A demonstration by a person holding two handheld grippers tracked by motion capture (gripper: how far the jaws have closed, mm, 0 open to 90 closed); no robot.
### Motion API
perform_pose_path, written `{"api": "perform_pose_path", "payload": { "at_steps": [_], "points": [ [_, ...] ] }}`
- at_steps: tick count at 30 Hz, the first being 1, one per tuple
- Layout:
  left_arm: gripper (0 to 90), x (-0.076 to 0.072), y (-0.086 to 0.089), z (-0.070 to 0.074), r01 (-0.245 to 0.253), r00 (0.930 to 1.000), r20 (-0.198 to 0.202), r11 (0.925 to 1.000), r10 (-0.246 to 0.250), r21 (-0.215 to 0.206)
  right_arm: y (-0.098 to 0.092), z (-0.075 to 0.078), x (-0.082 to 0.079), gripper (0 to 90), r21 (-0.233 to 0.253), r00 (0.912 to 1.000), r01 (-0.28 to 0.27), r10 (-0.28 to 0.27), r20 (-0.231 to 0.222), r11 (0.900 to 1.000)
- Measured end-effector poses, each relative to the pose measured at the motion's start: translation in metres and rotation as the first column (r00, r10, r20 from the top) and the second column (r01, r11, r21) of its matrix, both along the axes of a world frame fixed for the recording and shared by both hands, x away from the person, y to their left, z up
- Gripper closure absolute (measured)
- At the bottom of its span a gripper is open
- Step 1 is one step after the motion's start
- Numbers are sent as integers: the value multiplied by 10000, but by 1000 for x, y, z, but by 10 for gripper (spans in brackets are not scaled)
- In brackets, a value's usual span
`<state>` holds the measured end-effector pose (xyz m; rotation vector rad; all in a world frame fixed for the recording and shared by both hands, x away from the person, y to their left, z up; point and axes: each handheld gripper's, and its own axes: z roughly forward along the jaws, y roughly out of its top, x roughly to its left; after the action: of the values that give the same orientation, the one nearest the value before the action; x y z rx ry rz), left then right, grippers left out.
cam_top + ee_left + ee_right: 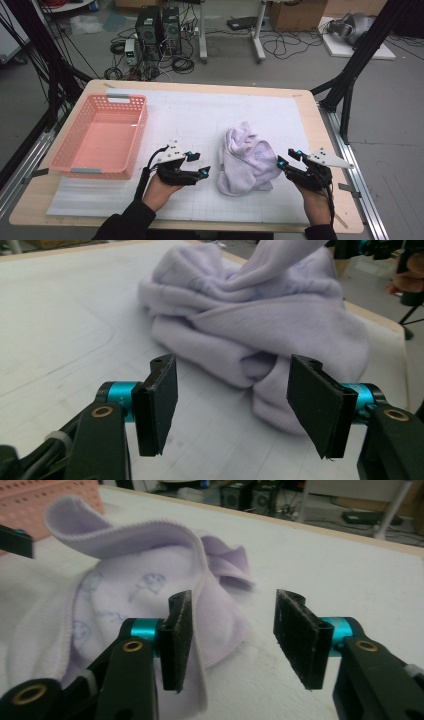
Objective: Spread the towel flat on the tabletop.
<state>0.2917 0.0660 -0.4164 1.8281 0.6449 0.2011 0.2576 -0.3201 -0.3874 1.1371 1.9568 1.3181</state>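
Observation:
A crumpled lavender towel [248, 160] lies on the white mat, right of centre. My left gripper [200, 164] hovers just left of it, open, jaws pointing at the cloth. In the left gripper view the towel [260, 315] bulks close ahead of the left gripper [235, 410], with nothing between the pads. My right gripper [290, 157] sits at the towel's right edge, also open. In the right gripper view a raised hem of the towel [135, 590] hangs just inside the left pad of the right gripper [232, 640]; the jaws stand wide apart.
A pink plastic basket [131, 142] with nothing in it stands at the table's left. The white gridded mat [200, 115] covers most of the wooden tabletop. Black frame legs, computers and cables sit on the floor beyond the far edge.

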Motion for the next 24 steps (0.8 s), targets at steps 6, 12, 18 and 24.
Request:
{"api": "perform_pose_path", "payload": {
  "at_steps": [6,12,18,24],
  "points": [
    [369,7,-41,0,612,9979,-216,9979,-607,224,7,-2,3,463,-171,9997,-226,226,-18,9996],
    [453,13,-69,0,452,9987,-273,9980,-440,452,6,-3,3,463,-171,9997,-225,223,-104,9996],
    [850,10,-64,3,587,9982,70,9972,-591,453,11,-5,6,463,-314,9990,-391,385,-212,9987],
    [868,11,-59,4,492,9987,79,9980,-496,402,25,-6,10,463,-460,9976,-671,662,-215,9967]
  ]
}}
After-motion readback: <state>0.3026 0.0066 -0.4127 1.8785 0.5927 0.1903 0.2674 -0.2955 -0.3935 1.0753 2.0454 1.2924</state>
